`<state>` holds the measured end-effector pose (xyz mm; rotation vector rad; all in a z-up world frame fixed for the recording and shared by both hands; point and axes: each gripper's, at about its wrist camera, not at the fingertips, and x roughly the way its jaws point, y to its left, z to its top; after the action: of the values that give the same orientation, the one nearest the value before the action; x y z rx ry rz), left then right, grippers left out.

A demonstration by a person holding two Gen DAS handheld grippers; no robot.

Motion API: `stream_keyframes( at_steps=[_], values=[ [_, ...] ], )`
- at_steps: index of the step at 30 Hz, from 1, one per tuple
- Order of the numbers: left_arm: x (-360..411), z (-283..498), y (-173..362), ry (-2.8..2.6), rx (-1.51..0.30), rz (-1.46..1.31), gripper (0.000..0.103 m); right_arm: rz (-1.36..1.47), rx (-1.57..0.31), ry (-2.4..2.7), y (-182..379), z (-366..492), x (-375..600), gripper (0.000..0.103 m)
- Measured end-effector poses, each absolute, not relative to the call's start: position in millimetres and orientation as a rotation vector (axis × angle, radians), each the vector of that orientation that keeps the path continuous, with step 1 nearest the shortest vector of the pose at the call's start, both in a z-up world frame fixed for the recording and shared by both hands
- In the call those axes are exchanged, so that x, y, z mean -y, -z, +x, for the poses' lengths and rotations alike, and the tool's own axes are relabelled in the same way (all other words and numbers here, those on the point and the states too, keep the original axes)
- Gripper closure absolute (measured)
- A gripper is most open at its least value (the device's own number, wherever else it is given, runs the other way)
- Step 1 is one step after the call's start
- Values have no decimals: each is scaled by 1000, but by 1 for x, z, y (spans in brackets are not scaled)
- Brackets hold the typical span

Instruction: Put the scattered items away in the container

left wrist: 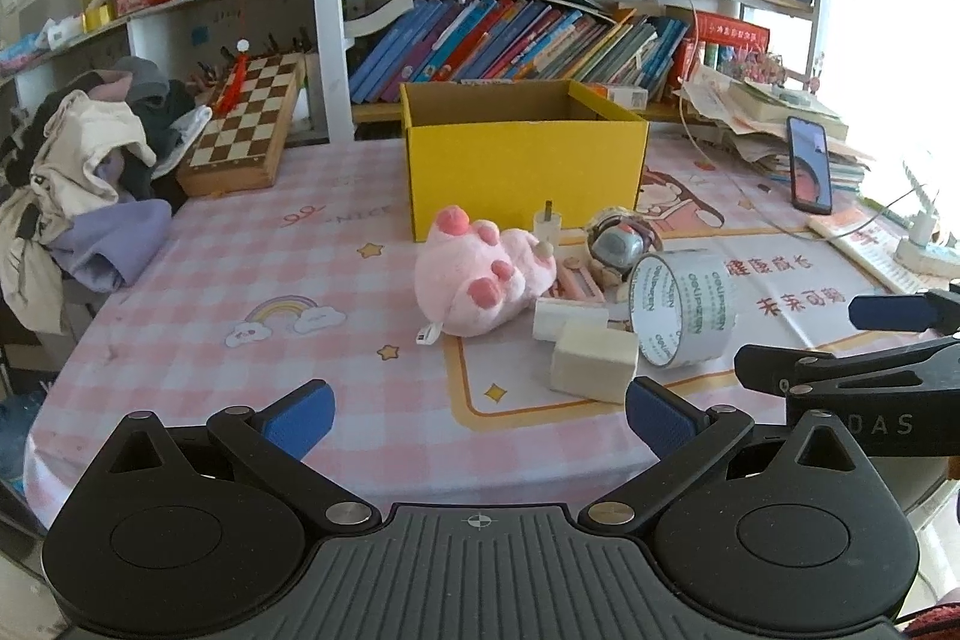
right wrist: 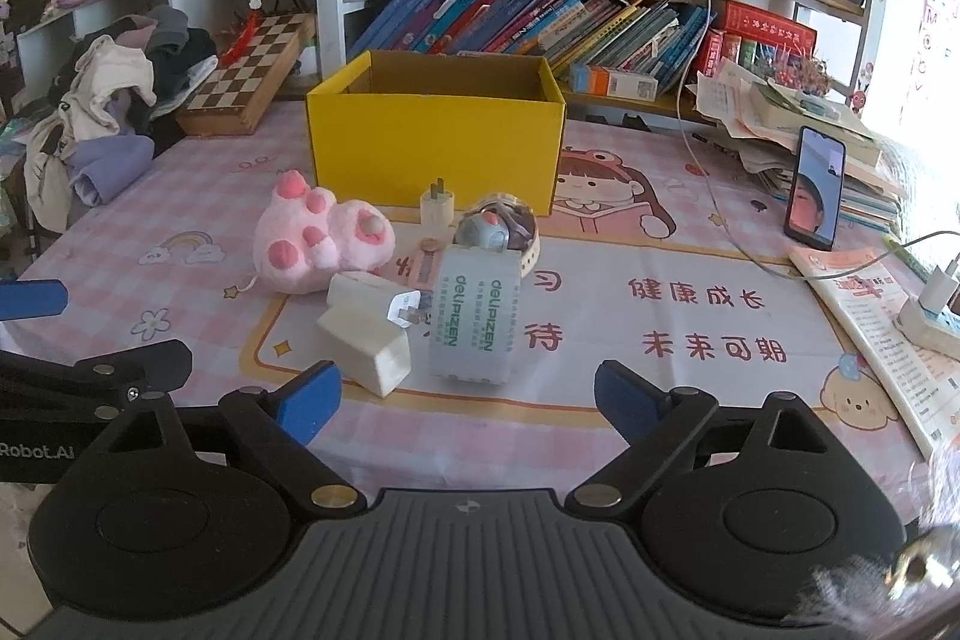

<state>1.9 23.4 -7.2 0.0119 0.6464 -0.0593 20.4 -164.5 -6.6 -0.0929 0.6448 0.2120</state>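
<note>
Yellow cardboard box stood open and apparently empty at the back of the table, with the scattered things lying just in front of it: a pink plush toy, a roll of tape standing on its edge, two white blocks, a small white plug and a grey gadget. Nothing had gone in yet. The left hand-held gripper and the right hand-held gripper both hovered low at the near edge, spread wide and holding nothing. A sensible start would be the nearest block or the tape, closing squarely across its flat sides, then lifting well over the box rim before letting go.
</note>
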Motion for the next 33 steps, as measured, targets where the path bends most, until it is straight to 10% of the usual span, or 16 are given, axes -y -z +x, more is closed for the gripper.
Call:
stream_keyframes(
  at_steps=[33],
  values=[
    [-10,39,30,137,-724,26,0,-92,-747,-232,20,75,168,33]
  ],
)
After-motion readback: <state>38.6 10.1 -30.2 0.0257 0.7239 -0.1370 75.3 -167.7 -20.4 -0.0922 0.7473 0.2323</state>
